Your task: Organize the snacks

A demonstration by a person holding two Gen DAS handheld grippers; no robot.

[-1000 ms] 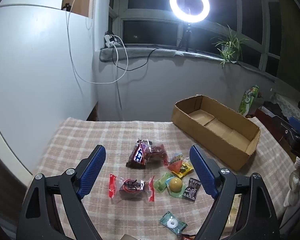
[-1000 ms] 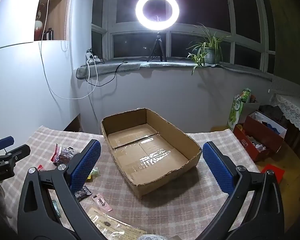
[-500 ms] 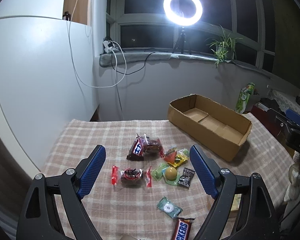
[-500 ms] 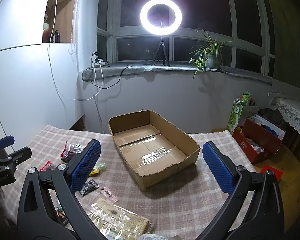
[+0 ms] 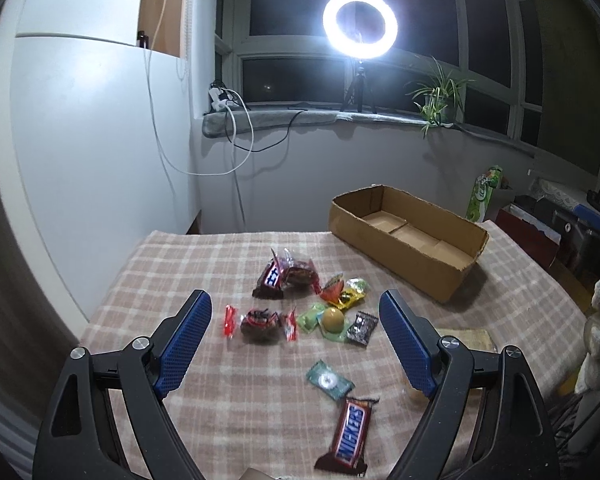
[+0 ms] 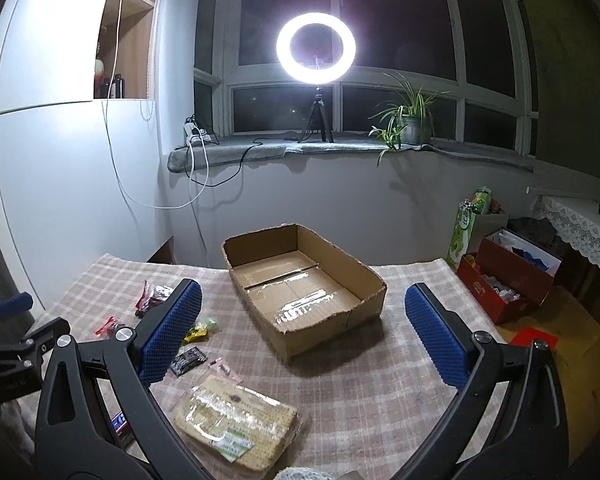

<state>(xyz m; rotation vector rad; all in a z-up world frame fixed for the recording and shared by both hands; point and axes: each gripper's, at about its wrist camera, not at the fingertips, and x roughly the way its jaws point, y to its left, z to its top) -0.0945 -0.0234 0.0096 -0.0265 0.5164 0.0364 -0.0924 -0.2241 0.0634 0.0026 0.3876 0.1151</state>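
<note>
left wrist view: left gripper (image 5: 296, 320) spread wide above the checked tablecloth (image 5: 172, 280), nothing between the blue pads (image 5: 184, 340). just past the fingertips, a loose cluster of snacks: a red-ended wrapped candy (image 5: 260, 322), a snickers mini with a dark red packet (image 5: 286, 278) beyond it, an orange-and-yellow wrapper (image 5: 342, 292), a round yellow sweet on green film (image 5: 330, 318), a small black sachet (image 5: 362, 328). nearer the lens, a green mint packet (image 5: 329, 380) and a full snickers bar (image 5: 350, 432), lying apart from the cluster. open cardboard box (image 5: 408, 240) well off to the right rear, empty inside.

right wrist view: right gripper (image 6: 302, 334) likewise wide open, holding nothing, aimed over the same box (image 6: 304, 292), which sits between its pads. flat clear-wrapped cracker pack (image 6: 236, 424) in the foreground, just left of centre, a small pink sachet (image 6: 222, 368) beside it. ring light (image 6: 316, 46) and a potted plant (image 6: 410, 120) on the window ledge behind.
</note>
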